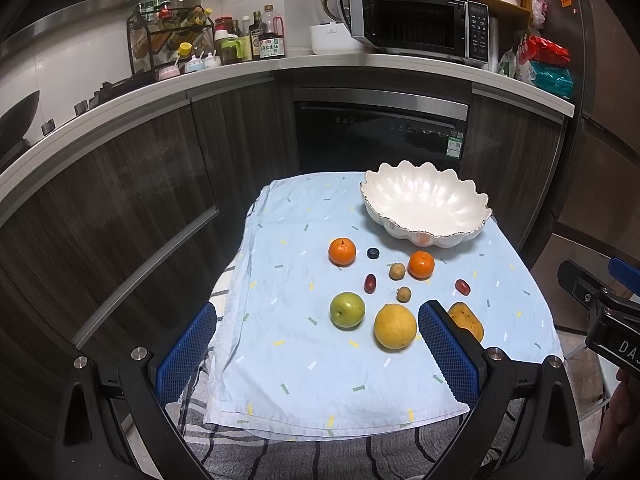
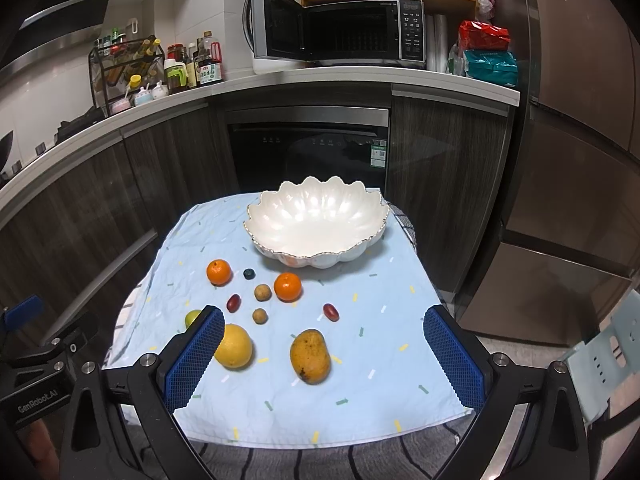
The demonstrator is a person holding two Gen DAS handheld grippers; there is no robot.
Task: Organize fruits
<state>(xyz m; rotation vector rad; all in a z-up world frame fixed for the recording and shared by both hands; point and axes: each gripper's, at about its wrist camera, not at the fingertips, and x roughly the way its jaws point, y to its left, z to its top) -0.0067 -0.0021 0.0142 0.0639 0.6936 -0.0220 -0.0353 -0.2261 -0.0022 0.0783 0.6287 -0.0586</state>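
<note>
A white scalloped bowl (image 1: 426, 204) (image 2: 318, 222) stands empty at the far side of a light blue cloth (image 1: 296, 344) (image 2: 360, 392). In front of it lie two oranges (image 1: 342, 252) (image 1: 421, 265), a green apple (image 1: 347, 309), a yellow grapefruit (image 1: 395, 326) (image 2: 234, 346), a mango (image 2: 310, 356) (image 1: 468, 318), two red dates (image 1: 370, 283) (image 1: 463, 286), two small brown fruits (image 1: 397, 271) (image 1: 404, 294) and a dark blueberry (image 1: 373, 253). My left gripper (image 1: 320, 344) is open and empty above the near cloth. My right gripper (image 2: 324, 356) is open and empty, with the mango showing between its fingers.
Dark kitchen cabinets and a dishwasher (image 2: 308, 152) stand behind the table. The counter above holds bottles (image 1: 256, 38) and a microwave (image 2: 340, 30) with its door open. A fridge (image 2: 580, 160) stands at the right. A striped cloth (image 1: 340, 456) covers the table's near edge.
</note>
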